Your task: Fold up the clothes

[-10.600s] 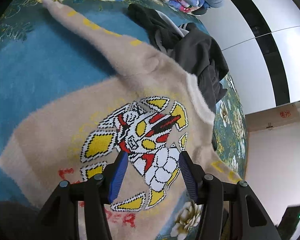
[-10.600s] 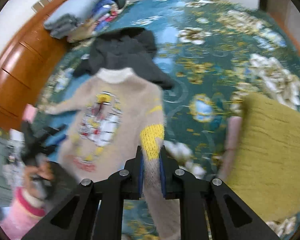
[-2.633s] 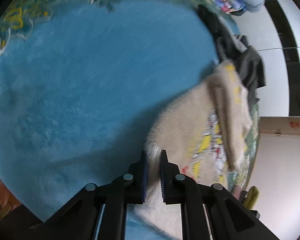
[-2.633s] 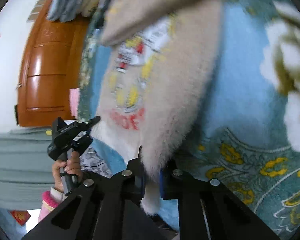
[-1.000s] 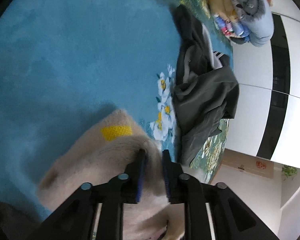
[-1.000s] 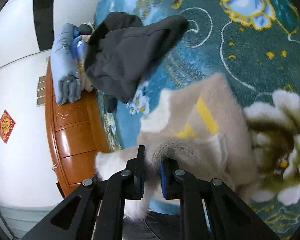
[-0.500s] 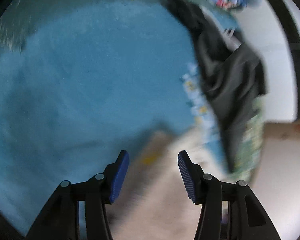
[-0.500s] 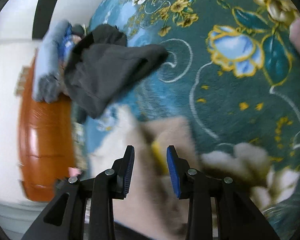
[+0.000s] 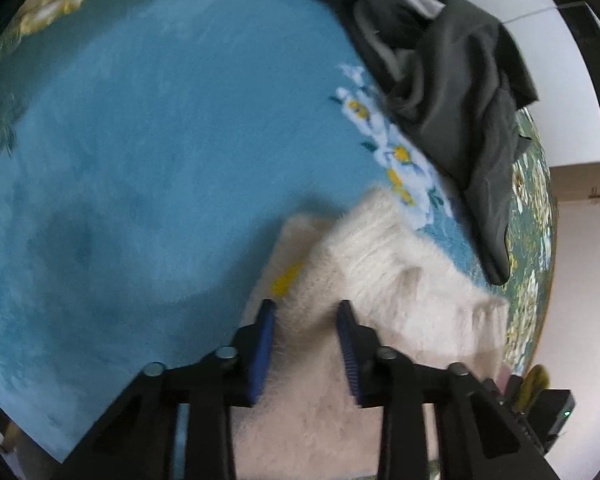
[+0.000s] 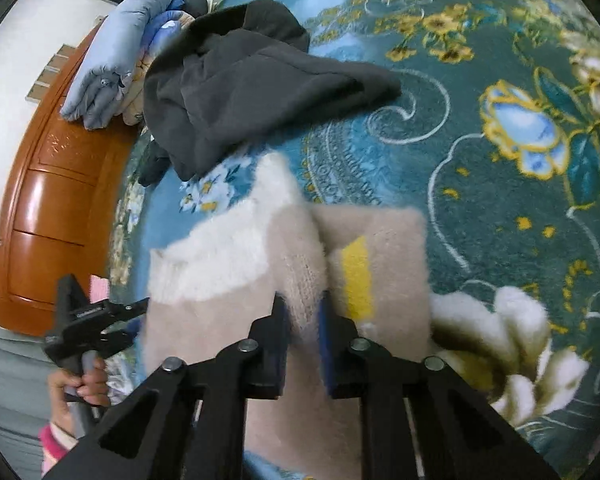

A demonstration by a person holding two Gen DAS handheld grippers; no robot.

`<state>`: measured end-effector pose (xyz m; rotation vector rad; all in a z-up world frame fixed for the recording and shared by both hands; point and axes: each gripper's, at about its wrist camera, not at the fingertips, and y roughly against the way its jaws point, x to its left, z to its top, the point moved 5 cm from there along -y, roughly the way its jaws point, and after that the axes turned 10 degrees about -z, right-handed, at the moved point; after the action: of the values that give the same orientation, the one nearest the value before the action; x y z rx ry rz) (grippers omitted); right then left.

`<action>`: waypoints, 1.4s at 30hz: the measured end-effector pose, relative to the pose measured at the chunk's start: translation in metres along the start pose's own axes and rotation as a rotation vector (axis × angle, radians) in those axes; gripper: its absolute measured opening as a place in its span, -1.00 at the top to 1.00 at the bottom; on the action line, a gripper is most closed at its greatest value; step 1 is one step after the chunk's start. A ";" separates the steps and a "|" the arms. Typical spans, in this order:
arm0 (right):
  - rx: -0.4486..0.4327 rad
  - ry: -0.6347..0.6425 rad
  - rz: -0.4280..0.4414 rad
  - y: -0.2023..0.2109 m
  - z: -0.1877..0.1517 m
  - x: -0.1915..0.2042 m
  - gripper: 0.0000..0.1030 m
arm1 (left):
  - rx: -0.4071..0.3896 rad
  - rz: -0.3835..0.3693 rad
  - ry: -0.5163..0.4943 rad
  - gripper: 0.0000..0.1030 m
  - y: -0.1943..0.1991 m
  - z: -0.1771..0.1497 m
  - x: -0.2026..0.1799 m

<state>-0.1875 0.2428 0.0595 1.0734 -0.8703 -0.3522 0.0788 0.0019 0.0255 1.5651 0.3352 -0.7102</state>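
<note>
Floral teal carpet [image 10: 480,184] bears beige sweater [image 10: 228,264] and dark garment [image 10: 240,92]

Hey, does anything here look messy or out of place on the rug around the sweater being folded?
Yes. The dark grey garment lies crumpled in a heap on the floral rug, just beyond the folded beige sweater; it is rumpled and not folded. The sweater's white collar also sits a bit askew.

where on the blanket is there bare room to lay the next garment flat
The widest free patch is the plain blue blanket, bordered by the beige sweater and the dark grey garment. The floral green stretch beyond the sweater's yellow stripe is also bare. It is crowded between the sweater's white collar and the grey garment, near the wooden dresser.
</note>
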 end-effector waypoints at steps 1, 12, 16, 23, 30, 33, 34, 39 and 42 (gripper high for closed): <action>-0.012 -0.001 0.014 0.004 -0.001 0.000 0.76 | -0.007 -0.011 -0.026 0.52 0.003 -0.002 -0.005; -0.024 -0.010 -0.067 0.000 -0.018 -0.021 0.77 | 0.015 0.029 -0.003 0.52 -0.001 -0.004 0.002; -0.043 -0.004 -0.073 -0.004 -0.022 -0.023 0.76 | 0.025 -0.057 0.092 0.49 -0.003 -0.003 0.016; -0.092 0.011 0.012 0.014 -0.018 -0.023 0.41 | 0.033 -0.115 0.101 -0.12 0.000 -0.001 0.028; -0.001 -0.131 0.108 -0.002 -0.031 -0.049 -0.23 | 0.134 -0.144 0.033 -0.59 -0.019 -0.001 0.035; 0.028 -0.167 0.126 -0.013 -0.036 -0.053 -0.23 | 0.198 -0.150 -0.003 -0.61 -0.033 -0.003 0.036; 0.036 -0.179 0.133 -0.017 -0.037 -0.054 -0.23 | 0.204 -0.156 -0.012 -0.61 -0.036 -0.002 0.036; 0.043 -0.236 0.182 -0.028 -0.032 -0.057 -0.24 | 0.198 -0.200 -0.030 -0.61 -0.042 0.002 0.036; 0.043 -0.248 0.205 -0.032 -0.028 -0.055 -0.24 | 0.191 -0.236 -0.040 -0.61 -0.044 0.004 0.036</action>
<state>-0.1960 0.2799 0.0014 0.9825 -1.2033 -0.2991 0.0788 -0.0032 -0.0312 1.7060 0.4373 -0.9793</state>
